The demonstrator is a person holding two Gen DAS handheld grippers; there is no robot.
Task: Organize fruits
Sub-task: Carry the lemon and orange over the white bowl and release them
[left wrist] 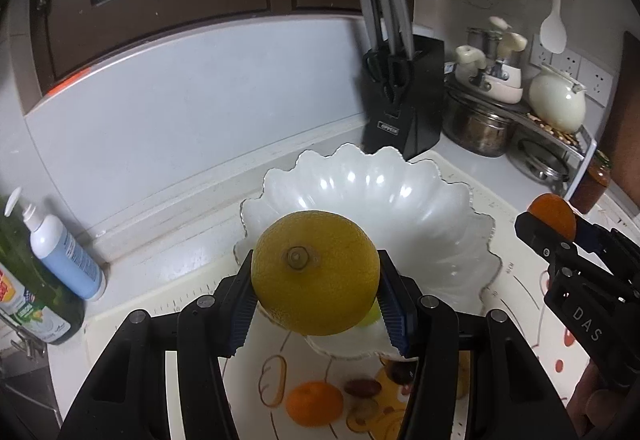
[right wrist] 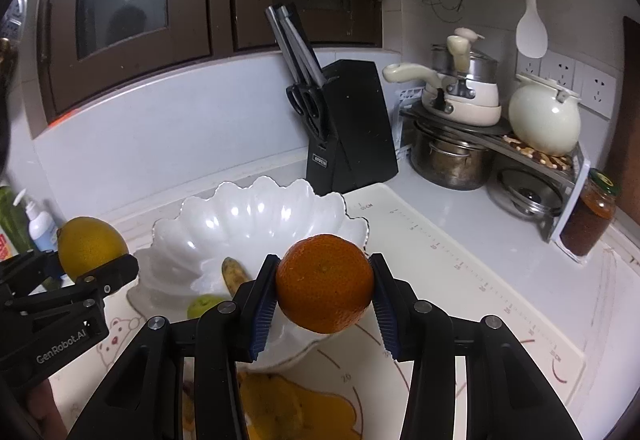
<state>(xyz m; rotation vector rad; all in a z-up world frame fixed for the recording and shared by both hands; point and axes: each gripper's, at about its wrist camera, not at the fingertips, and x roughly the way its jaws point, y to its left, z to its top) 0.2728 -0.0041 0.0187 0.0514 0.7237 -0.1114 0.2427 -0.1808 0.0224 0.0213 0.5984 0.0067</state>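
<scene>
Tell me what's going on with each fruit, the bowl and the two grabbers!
Yellow citrus: gripped, held above the bowl's near rim.
Orange: gripped, in the air.
Left gripper: shut on the yellow citrus.
Right gripper: shut on the orange.
White bowl: upright, holding a banana and a green fruit.
Small orange: loose on the mat.

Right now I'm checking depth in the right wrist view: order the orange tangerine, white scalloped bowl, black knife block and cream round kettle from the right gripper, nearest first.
1. Orange tangerine, clamped in the right gripper.
2. White scalloped bowl, just ahead, slightly left.
3. Black knife block, behind the bowl by the wall.
4. Cream round kettle, far right on the rack.
</scene>
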